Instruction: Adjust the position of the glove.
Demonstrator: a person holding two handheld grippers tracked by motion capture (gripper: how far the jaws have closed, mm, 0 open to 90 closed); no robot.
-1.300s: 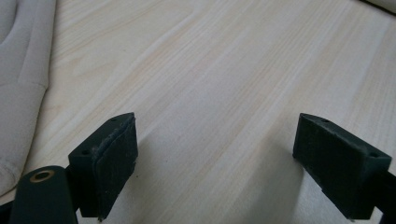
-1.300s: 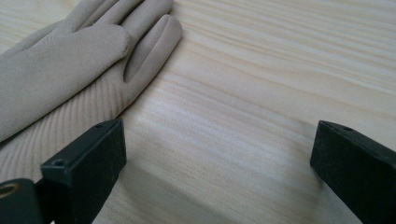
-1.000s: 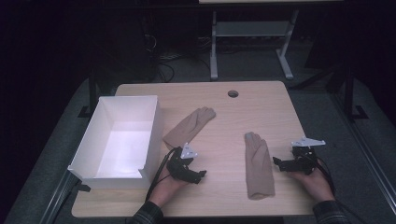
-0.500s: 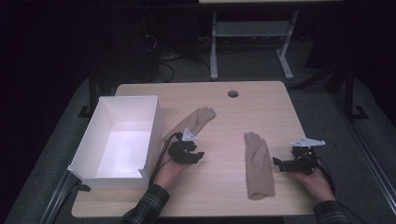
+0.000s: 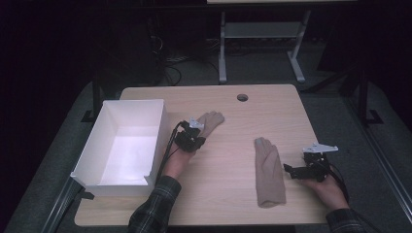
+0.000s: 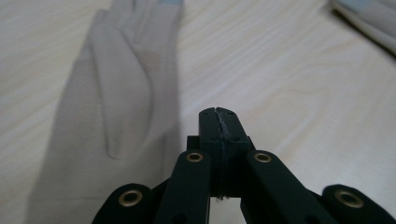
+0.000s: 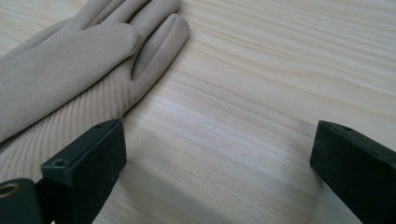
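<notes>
Your left gripper (image 5: 194, 132), jaws just closed on nothing, sits beside the beige fabric glove (image 5: 210, 121) at twelve o'clock. Your right gripper (image 5: 297, 171) rests wide open; the second beige fabric glove (image 5: 268, 172) lies at its nine o'clock.

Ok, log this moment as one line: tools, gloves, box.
left tool: just closed, empty, beside left glove | right tool: open beside right glove | white box: empty

Box (image 5: 127, 141) at table (image 5: 228, 204) left; one glove (image 5: 210, 121) beside it; other glove (image 5: 268, 170) right.

I see two beige fabric gloves (image 5: 269, 170) (image 5: 210, 121), a white rectangular box (image 5: 124, 143), the pale wood-grain tabletop (image 5: 228, 160), and a plaid sleeve (image 5: 153, 211).
</notes>
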